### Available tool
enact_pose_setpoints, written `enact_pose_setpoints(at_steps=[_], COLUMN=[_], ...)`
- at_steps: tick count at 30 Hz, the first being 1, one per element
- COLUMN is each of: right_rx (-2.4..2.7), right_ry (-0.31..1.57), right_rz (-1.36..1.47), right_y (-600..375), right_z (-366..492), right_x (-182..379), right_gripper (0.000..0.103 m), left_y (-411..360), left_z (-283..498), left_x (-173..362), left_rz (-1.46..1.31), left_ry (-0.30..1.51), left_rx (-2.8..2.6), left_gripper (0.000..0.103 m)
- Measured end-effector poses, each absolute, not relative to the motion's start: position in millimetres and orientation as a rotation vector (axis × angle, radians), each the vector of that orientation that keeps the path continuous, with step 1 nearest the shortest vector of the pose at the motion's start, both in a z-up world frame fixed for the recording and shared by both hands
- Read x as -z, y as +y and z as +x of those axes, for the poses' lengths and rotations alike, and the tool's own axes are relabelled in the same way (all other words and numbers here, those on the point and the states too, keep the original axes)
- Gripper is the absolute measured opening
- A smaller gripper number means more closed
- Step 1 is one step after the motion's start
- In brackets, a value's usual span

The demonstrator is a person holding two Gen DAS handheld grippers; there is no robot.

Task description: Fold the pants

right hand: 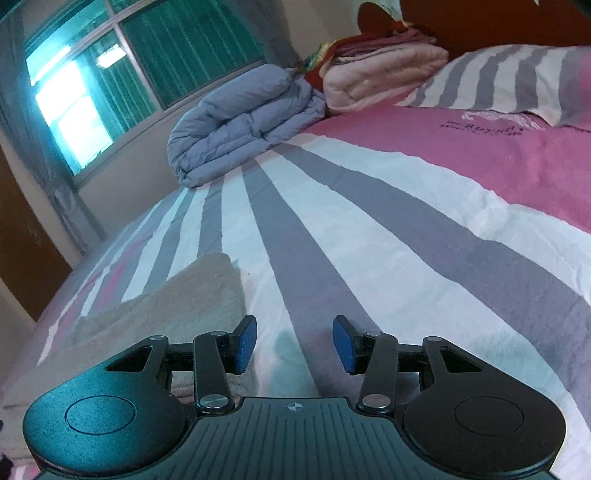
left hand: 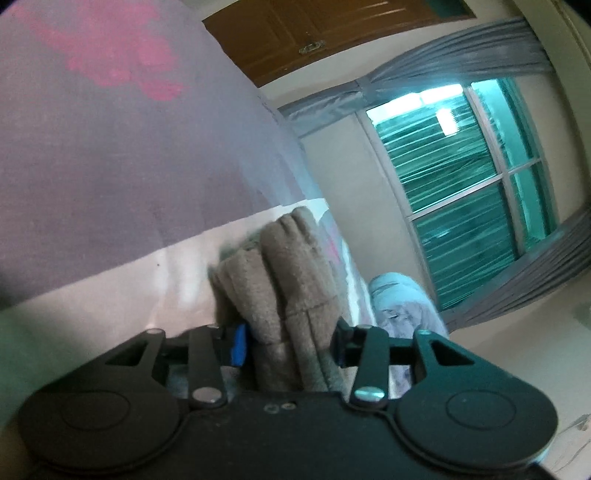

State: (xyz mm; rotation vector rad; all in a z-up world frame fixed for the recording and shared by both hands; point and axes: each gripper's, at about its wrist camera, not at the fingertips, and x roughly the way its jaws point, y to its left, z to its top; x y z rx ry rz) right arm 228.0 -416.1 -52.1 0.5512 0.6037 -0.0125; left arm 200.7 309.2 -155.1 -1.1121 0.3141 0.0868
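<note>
The pants are tan-brown fleece. In the left wrist view a bunched, several-layered fold of them (left hand: 291, 280) stands between my left gripper's (left hand: 290, 345) blue-padded fingers, which press on it from both sides. The view is tilted hard, with the bedsheet (left hand: 110, 166) filling the upper left. In the right wrist view part of the pants (right hand: 177, 299) lies flat on the striped sheet (right hand: 369, 221), left of my right gripper (right hand: 294, 343). That gripper is open and empty, low over the sheet, its left pad (right hand: 245, 341) just right of the fabric's edge.
A folded blue-grey duvet (right hand: 240, 122) lies at the far side of the bed, with a stack of pink blankets (right hand: 384, 70) and a striped pillow (right hand: 509, 77) beside it. A window (left hand: 461, 192) with grey curtains and a wooden wardrobe (left hand: 314, 33) stand beyond.
</note>
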Motion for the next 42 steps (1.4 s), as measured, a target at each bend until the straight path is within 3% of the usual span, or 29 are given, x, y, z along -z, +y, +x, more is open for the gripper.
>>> enact_pose_setpoints(at_steps=[8, 17, 28, 38, 40, 41, 42], right_rx=[0.0, 0.051, 0.021, 0.021, 0.031, 0.037, 0.044], right_ry=[0.59, 0.543, 0.568, 0.592, 0.594, 0.595, 0.596], right_rz=[0.62, 0.652, 0.446, 0.496, 0.508, 0.516, 0.521], right_y=[-438.9, -490.8, -511.5, -543.8, -547.6, -549.7, -550.9], right_z=[224.7, 214.7, 236.4, 225.3, 222.4, 220.9, 219.8], right_x=[44.4, 28.7, 26.9, 45.2, 46.2, 47.1, 47.2], right_gripper=[0.046, 0.046, 0.046, 0.046, 0.046, 0.046, 0.046], left_y=[261.0, 122.3, -61.2, -142.0, -151.9, -157.5, -160.5], left_z=[195.2, 240.3, 255.3, 255.0, 255.7, 256.5, 256.2], left_x=[86.4, 10.8, 37.5, 87.0, 89.1, 87.9, 87.5], left_rz=[-0.932, -0.579, -0.275, -0.056, -0.005, 0.011, 0.019], left_ry=[0.183, 0.213, 0.338, 0.44, 0.436, 0.435, 0.433], left_rx=[-0.043, 0.195, 0.382, 0.383, 0.367, 0.364, 0.37], left_gripper=[0.021, 0.021, 0.02, 0.021, 0.025, 0.031, 0.045])
